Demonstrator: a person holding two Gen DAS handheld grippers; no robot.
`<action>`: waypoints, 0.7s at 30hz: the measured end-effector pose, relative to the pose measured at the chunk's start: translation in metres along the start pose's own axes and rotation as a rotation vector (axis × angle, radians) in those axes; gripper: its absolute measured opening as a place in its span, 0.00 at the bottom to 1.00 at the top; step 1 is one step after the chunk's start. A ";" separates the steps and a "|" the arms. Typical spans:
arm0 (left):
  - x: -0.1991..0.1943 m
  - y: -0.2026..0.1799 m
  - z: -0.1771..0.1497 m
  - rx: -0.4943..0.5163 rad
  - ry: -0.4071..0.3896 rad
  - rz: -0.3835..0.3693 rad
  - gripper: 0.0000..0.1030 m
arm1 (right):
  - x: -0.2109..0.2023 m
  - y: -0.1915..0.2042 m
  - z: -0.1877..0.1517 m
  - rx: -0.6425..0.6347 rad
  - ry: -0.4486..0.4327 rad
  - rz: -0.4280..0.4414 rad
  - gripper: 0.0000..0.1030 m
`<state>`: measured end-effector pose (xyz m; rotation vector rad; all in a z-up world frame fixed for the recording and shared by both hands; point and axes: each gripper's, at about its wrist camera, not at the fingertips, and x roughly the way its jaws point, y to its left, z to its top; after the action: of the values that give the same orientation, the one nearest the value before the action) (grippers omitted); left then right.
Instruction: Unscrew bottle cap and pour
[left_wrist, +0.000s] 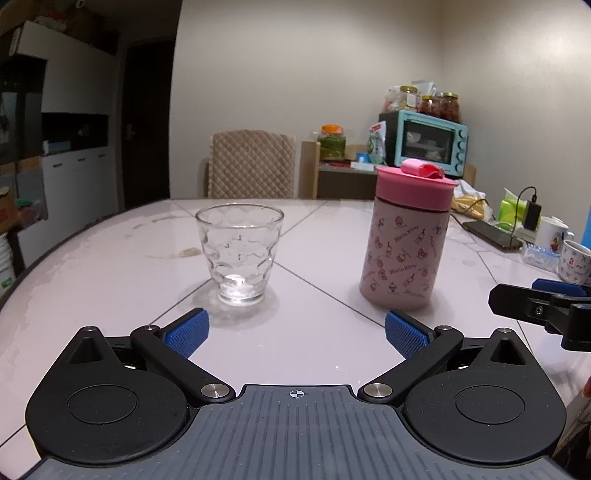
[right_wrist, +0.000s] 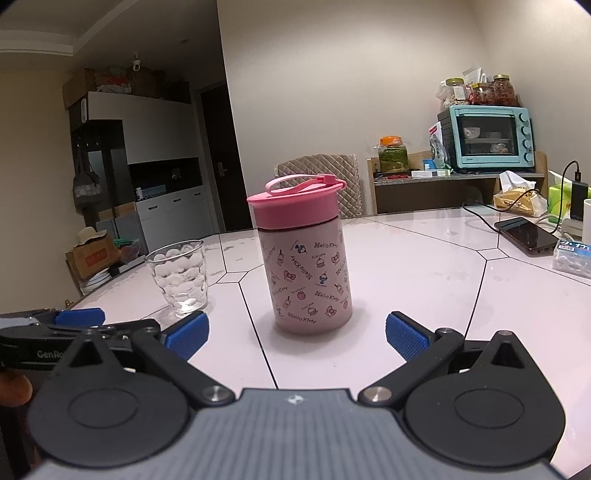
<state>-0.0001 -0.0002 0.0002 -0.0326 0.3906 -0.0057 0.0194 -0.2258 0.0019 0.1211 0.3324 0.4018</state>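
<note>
A pink patterned bottle (left_wrist: 404, 251) with a pink screw cap (left_wrist: 415, 186) stands upright on the white table (left_wrist: 110, 266). A clear empty glass (left_wrist: 238, 254) stands to its left. My left gripper (left_wrist: 295, 332) is open and empty, short of both, roughly between them. In the right wrist view my right gripper (right_wrist: 297, 332) is open and empty, facing the bottle (right_wrist: 306, 273), which stands just ahead between the fingers' line; its cap (right_wrist: 293, 206) is on. The glass (right_wrist: 179, 277) is left of it. The right gripper also shows in the left view (left_wrist: 546, 299), right of the bottle.
A phone (right_wrist: 526, 234) on a cable, mugs (left_wrist: 572, 258), a tissue pack and snack bags sit at the table's right side. A teal oven (right_wrist: 487, 138) with jars on a shelf and a chair (left_wrist: 251, 164) stand beyond the table.
</note>
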 end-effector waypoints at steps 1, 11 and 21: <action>0.000 0.000 0.000 -0.001 0.000 0.000 1.00 | 0.000 0.000 0.000 0.000 -0.001 0.001 1.00; 0.001 -0.001 0.000 -0.003 0.004 0.001 1.00 | -0.001 -0.002 -0.002 0.008 -0.004 0.012 1.00; 0.000 0.000 0.000 -0.009 0.008 0.001 1.00 | 0.000 0.000 -0.002 0.006 -0.003 0.013 1.00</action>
<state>-0.0004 -0.0002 0.0002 -0.0413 0.3990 -0.0029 0.0188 -0.2262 0.0002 0.1297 0.3299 0.4138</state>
